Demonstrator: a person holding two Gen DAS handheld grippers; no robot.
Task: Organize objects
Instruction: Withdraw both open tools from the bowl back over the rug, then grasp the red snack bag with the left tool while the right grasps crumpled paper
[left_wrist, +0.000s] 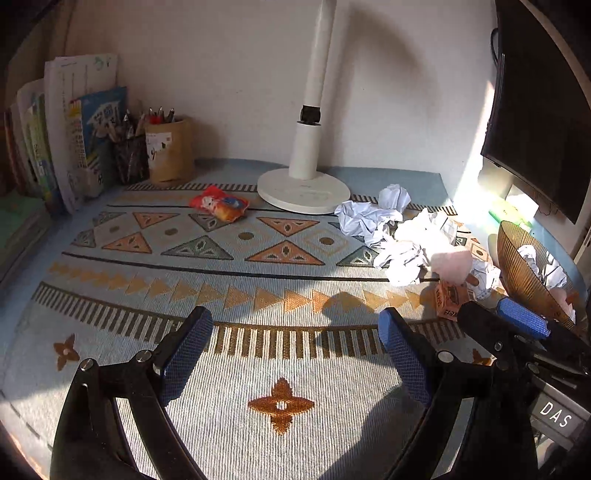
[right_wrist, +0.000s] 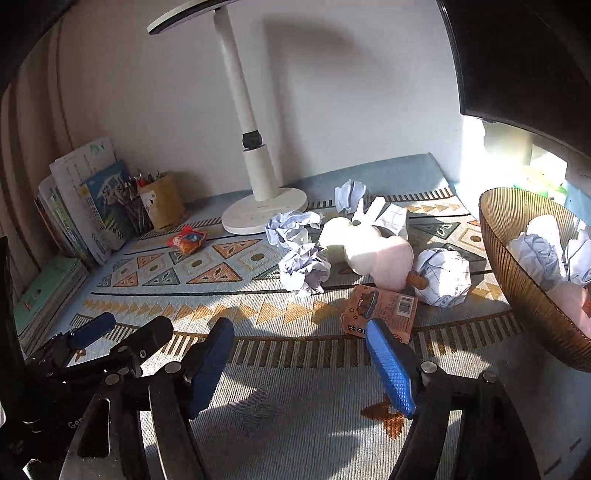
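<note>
My left gripper (left_wrist: 293, 321) is open over the patterned cloth (left_wrist: 221, 406), with nothing between its blue pads. My right gripper (right_wrist: 299, 328) is also open and empty, close beside it. Just past its right fingertip lies an orange snack box (right_wrist: 384, 306). Behind the box are a pink plush toy (right_wrist: 376, 254) and several crumpled paper balls (right_wrist: 304, 267). An amber ribbed bowl (right_wrist: 517, 280) at the right holds more paper balls and something pink. A red-orange snack packet (left_wrist: 219, 203) lies alone near the lamp. In the left wrist view the right gripper (left_wrist: 495, 314) shows at the right edge.
A white desk lamp (left_wrist: 303, 190) stands at the back centre against the wall. Upright books (left_wrist: 74, 140) and two pen holders (left_wrist: 170, 147) fill the back left corner. A dark monitor (left_wrist: 535, 110) hangs over the right side, with strong sunlight below it.
</note>
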